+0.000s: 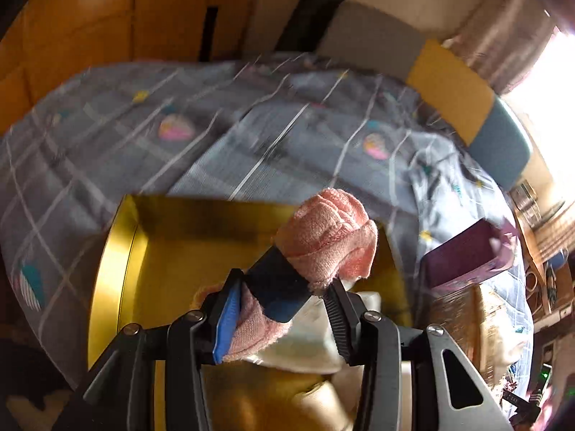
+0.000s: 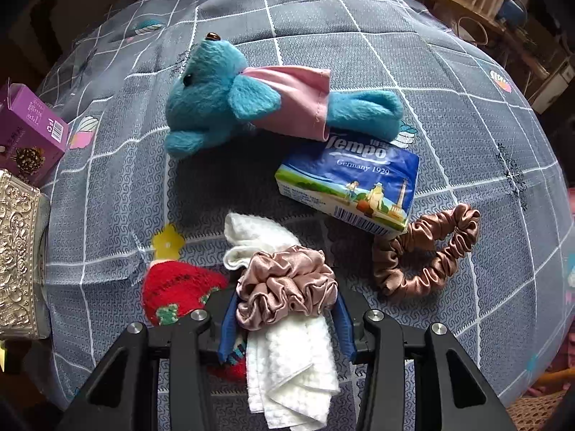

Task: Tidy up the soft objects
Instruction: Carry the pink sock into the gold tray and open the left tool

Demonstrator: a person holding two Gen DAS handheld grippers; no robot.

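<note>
Gripping a pink rolled cloth w/ a dark band round its middle, the left gripper has its jaws clamped on the roll, which hangs over the gold box. Box sits on the grey checked bedspread; something cream-white already lies inside, right below the roll. A purple carton stands just beside the box's right edge.

Right gripper has its jaws spread either side of a pale pink scrunchie lying on a white washcloth; jaws look apart, not squeezing yet, so I'd call it released. Red knitted toy touches the cloth's left side. Further out: brown scrunchie to the right, tissue pack above it, blue plush toy past that, toward the bedspread's middle. Silver embossed box & the carton at the left edge.

Step in hand, prob.: drop the roll into the box. To do it well: lower it closer to the box floor, aim for the bare gold area left of the cream item, then let go so the roll doesn't unwind or tip over the rim. For the right side, close on the scrunchie only, w/o snagging the washcloth under it.
</note>
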